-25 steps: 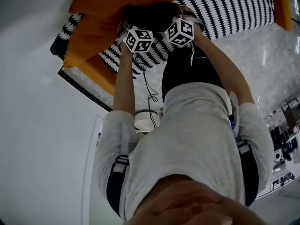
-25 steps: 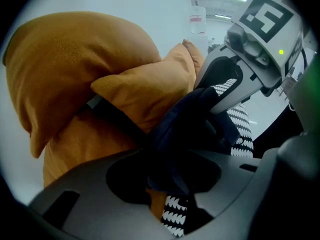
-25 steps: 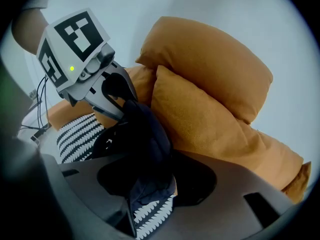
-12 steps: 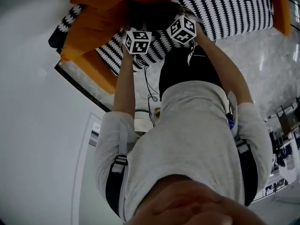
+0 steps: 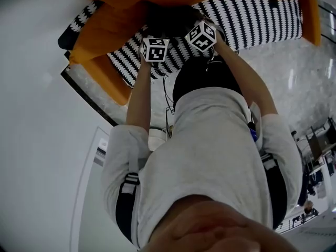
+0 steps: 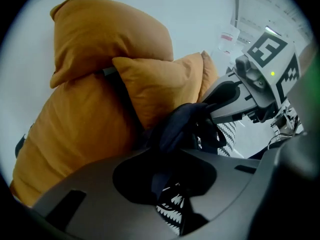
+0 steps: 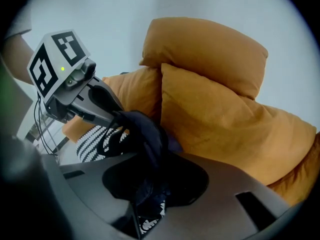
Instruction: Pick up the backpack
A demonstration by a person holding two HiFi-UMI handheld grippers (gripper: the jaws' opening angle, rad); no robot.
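Left gripper (image 6: 167,199) rolled since earlier, jaws clamped on backpack (image 6: 182,124) strap; right gripper (image 7: 145,204) jaws closing on it.

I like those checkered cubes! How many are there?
2. One cube tops the left hand-held gripper; the other cube tops the right hand-held gripper, whose jaws are closing on the dark backpack. None seems hidden.

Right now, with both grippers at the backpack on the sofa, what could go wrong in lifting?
The left gripper holds only a thin fold of the backpack; it may slip out. The right gripper is closing its fingers on another fold, so lifting early could drop that side. The cushions stand right beside it and might get dragged along.
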